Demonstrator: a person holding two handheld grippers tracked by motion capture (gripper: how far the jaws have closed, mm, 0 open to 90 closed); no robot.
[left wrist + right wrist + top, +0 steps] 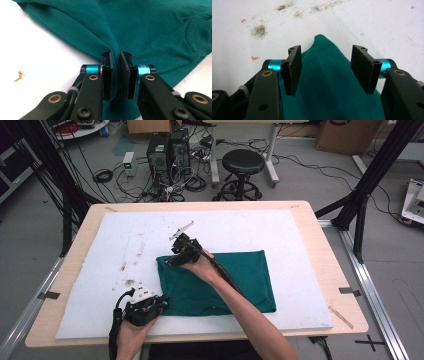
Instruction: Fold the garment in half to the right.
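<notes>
Cable-strewn lab floor behind, stained white mat on the worktop (320, 227). Green T-shirt (245, 280) lies folded toward its near edge. Left hand-held gripper (161, 304) pinches the near-left corner; right hand-held gripper (176, 257), half-open, straddles the far-left corner and might grab one layer only.

Even, bright overhead light throughout, with soft shadows. The high view is slightly soft and bowed at its edges (low resolution); both gripper views blur along the bottom.
</notes>
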